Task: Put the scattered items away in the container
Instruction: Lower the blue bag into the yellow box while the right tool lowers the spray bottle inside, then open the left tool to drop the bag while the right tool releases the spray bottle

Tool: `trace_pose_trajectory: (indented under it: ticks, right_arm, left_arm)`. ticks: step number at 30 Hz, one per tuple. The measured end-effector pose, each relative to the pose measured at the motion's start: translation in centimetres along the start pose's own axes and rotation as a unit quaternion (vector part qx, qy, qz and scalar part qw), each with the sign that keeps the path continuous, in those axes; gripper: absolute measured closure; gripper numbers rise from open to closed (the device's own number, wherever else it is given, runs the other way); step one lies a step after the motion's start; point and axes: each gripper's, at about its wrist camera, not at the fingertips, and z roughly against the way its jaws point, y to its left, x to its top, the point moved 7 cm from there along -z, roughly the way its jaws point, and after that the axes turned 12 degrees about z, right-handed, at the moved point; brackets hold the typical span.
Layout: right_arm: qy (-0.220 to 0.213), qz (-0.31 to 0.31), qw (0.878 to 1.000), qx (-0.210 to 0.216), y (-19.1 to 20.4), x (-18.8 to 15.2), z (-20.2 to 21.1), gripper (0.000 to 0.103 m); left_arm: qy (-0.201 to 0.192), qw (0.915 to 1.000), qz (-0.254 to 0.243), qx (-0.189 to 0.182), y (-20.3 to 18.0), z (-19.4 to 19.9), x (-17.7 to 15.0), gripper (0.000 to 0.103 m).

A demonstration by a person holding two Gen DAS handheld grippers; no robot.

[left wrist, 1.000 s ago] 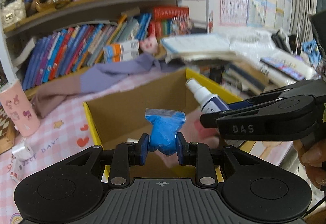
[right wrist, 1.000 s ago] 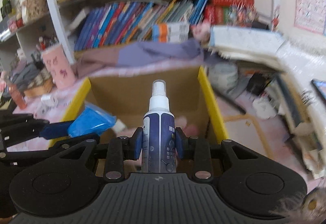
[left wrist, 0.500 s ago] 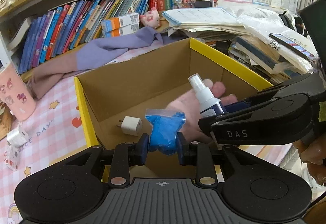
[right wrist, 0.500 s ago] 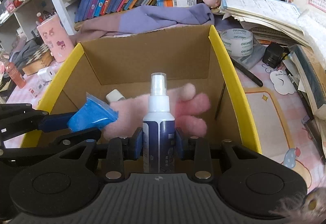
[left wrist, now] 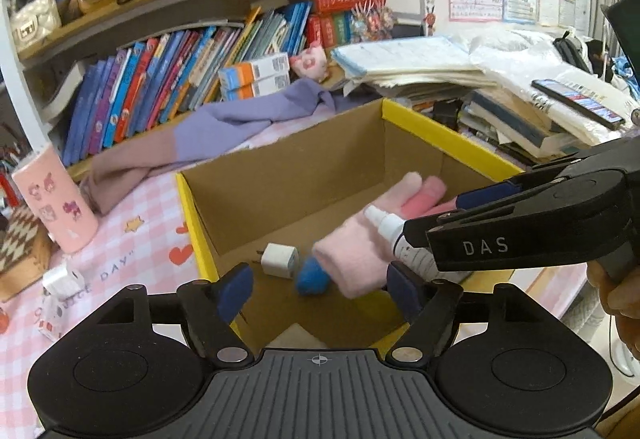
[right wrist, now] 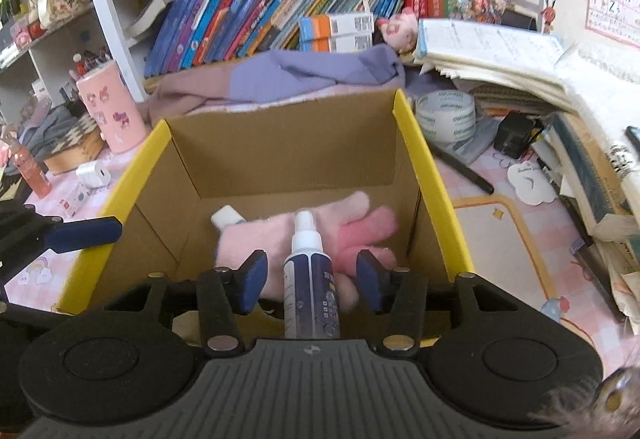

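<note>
A yellow-rimmed cardboard box [left wrist: 440, 135] [right wrist: 420, 159] stands on the pink tablecloth. Inside lie a pink glove [left wrist: 360, 251] [right wrist: 256, 235], a white charger plug [left wrist: 278, 259] [right wrist: 226, 217] and the blue bag [left wrist: 312, 277] beside the glove. My left gripper [left wrist: 320, 289] is open and empty over the box's near edge. My right gripper [right wrist: 312, 273] is open over the box. The spray bottle [right wrist: 310, 279] [left wrist: 394, 235] sits loose between its spread fingers, touching neither pad.
A pink cup [left wrist: 56, 199] [right wrist: 110, 107], a small white item [left wrist: 62, 277] [right wrist: 92, 173] and a checkered box [right wrist: 74, 143] lie left of the box. A tape roll [right wrist: 446, 115], stacked books and papers [left wrist: 520, 111] crowd the right. A purple cloth [left wrist: 224, 131] lies behind.
Both grippers opened. The blue bag dropped from the left gripper into the box beside the glove. The right gripper's fingers spread away from the spray bottle.
</note>
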Motion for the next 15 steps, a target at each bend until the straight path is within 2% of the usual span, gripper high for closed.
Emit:
trace_pose_trajectory:
  ticks: [5, 15]
  right_arm:
    - [-0.027, 0.007, 0.999, -0.025, 0.6, -0.1, 2.2, 0.044]
    - [-0.047, -0.006, 0.996, -0.075, 1.9, -2.1, 6.2, 0.039]
  left_arm:
    - [-0.022, 0.9997, -0.002, -0.005, -0.1, 1.7, -0.3, 0.024]
    - [-0.045, 0.9986, 0.002, -0.027, 0.2, 5.0, -2.0, 0.023]
